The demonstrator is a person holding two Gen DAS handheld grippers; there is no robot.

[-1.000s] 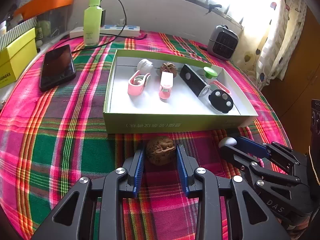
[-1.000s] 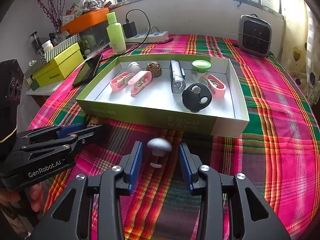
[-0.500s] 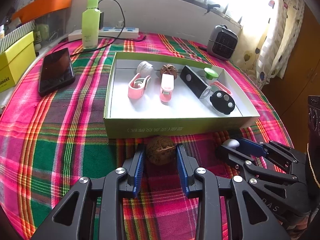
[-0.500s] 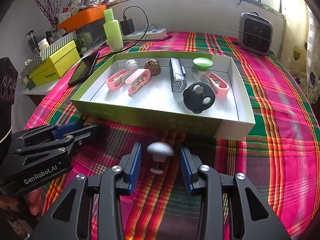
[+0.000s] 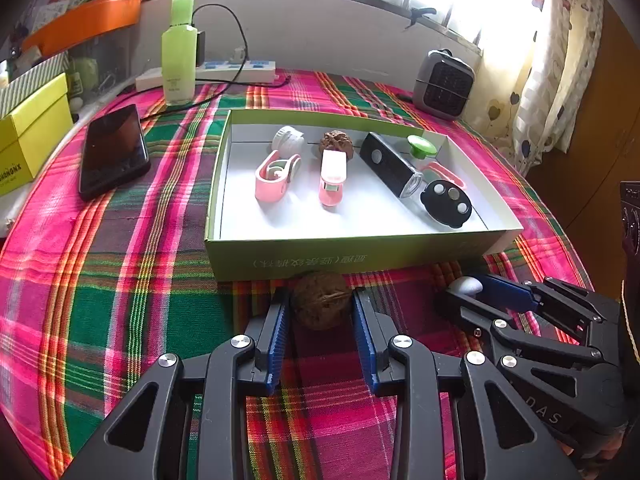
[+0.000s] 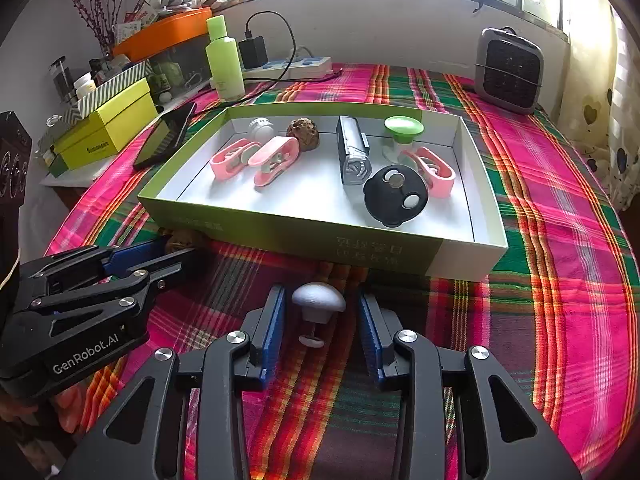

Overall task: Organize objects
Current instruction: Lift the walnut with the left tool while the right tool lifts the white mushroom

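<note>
Left gripper: nearest the lens in the left wrist view, angled down at the desk; its blue fingers are clenched on a brown walnut, one pad on each side of the shell.
Walnut position: just in front of the near wall of the green box, over the plaid cloth; whether it rests on the cloth cannot be told.
Right gripper: beside the left one, also angled down; its fingers are closing around a white mushroom-shaped knob, with a narrow gap still showing on each side of the cap.
Knob position: on the cloth, cap toward the box, stem toward the camera, just short of the box's near wall.
Box contents: two pink clips on the left, a second walnut and a white cap behind them, a black flashlight in the middle, a round black disc, a third pink clip and a green-topped piece on the right.
Left of box: a black phone flat on the cloth.
Far edge: a green bottle, a white power strip and a small grey heater near the wall.
</note>
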